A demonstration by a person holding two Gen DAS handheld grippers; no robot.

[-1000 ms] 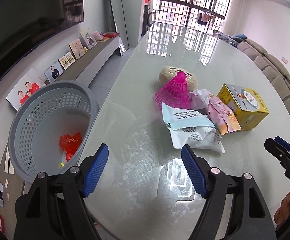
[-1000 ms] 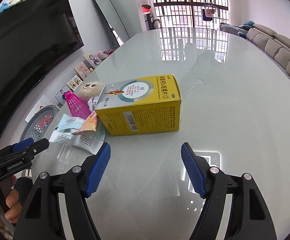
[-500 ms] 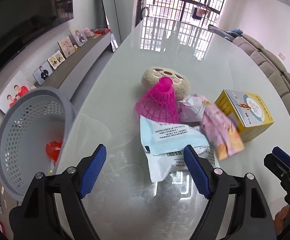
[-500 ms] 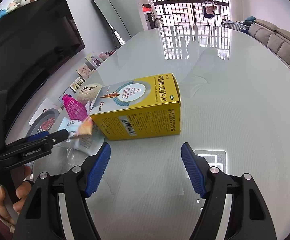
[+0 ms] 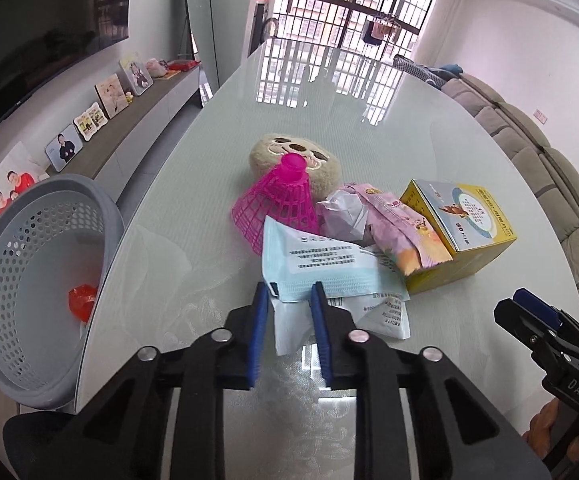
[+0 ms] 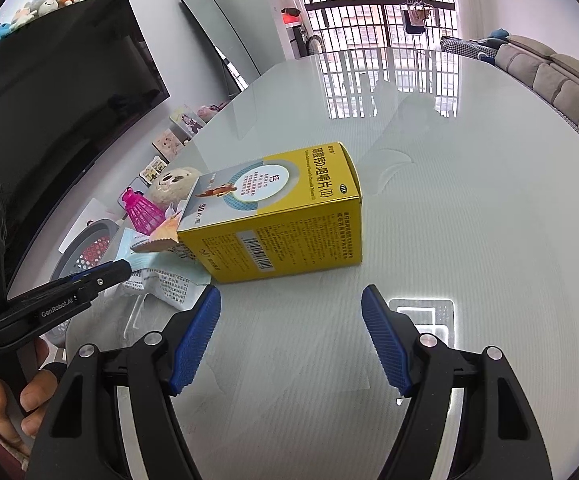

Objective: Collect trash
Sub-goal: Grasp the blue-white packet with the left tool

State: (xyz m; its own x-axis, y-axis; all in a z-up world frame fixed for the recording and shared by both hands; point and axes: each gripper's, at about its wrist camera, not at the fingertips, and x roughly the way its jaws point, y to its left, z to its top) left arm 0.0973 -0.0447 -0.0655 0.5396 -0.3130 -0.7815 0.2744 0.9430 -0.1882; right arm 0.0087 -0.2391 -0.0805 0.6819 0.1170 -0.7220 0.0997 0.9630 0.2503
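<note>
My left gripper (image 5: 289,300) has closed its blue pads on the near corner of a light-blue and white wrapper (image 5: 321,264) lying on the glass table (image 5: 193,264). Behind it lie a pink snack packet (image 5: 401,232), crumpled paper (image 5: 341,216), a pink shuttlecock (image 5: 281,200), a plush toy (image 5: 293,156) and a yellow box (image 5: 461,232). My right gripper (image 6: 291,312) is open and empty, just in front of the yellow box (image 6: 281,224). The left gripper (image 6: 101,276) shows at the left of the right wrist view.
A grey perforated basket (image 5: 37,280) stands left of the table, below its edge, with red trash (image 5: 81,300) inside. A shelf with photo frames (image 5: 101,116) runs along the left wall. A sofa (image 5: 549,168) is on the right.
My left gripper moved forward to the wrapper and closed from wide open onto its near corner. My right gripper stayed open and barely moved.
</note>
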